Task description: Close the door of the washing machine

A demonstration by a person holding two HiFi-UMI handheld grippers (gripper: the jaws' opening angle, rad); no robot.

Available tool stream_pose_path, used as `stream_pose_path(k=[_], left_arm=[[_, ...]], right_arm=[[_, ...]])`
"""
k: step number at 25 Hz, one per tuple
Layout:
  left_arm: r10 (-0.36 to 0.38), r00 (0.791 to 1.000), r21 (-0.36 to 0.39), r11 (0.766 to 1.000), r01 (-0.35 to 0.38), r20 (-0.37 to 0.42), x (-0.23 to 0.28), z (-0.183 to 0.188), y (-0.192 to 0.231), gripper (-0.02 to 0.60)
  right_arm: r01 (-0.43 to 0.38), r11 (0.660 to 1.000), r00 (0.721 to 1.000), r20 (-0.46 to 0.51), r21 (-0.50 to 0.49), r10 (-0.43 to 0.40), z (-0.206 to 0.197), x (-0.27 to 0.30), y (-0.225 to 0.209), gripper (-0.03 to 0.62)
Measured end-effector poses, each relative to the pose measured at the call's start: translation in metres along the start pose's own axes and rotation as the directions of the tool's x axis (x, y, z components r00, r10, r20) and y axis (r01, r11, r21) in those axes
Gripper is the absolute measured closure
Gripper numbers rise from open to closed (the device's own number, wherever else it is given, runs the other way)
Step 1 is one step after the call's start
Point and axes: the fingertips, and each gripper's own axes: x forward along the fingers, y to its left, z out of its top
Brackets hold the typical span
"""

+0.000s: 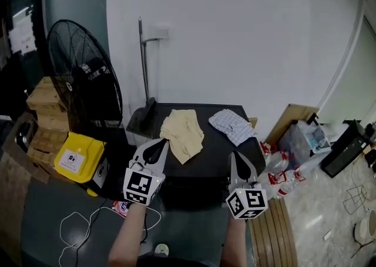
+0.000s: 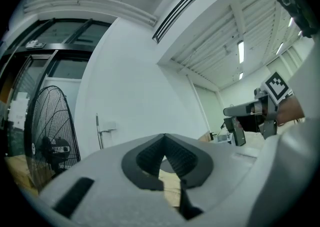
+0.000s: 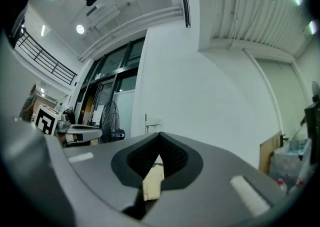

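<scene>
Wall [image 1: 235, 36], washing machine [image 1: 210, 149] beyond hand-held grippers [image 1: 158, 144] [image 1: 237, 159]

Colour findings, taken from my own tools.

- My left gripper [image 1: 161, 142] and right gripper [image 1: 233, 155]: pale grey shells, dark ribbed pads, cubes in black-and-white square markers.
- Washing machine [image 1: 212, 145], ahead of both: black top.
- Beige cloth [image 1: 183, 133], ahead of my left gripper: plain.
- Checked cloth [image 1: 232, 124], ahead of my right gripper: blue on white.
- To the left of my left gripper: yellow box [image 1: 79, 157], black fan [image 1: 85, 77].
- Wall [image 1: 235, 36] beyond: white.
</scene>
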Motion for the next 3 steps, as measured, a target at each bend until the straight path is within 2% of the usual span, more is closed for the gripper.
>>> stream_pose_path(k=[3], left_arm=[[0.001,1.000,-0.002,1.000,-0.001,0.000,0.0003,-0.0008,-0.0022,0.581]], right_arm=[[-0.002,1.000,1.000,-0.001,0.002,0.002,-0.0021,-0.0010,-0.0006,0.586]])
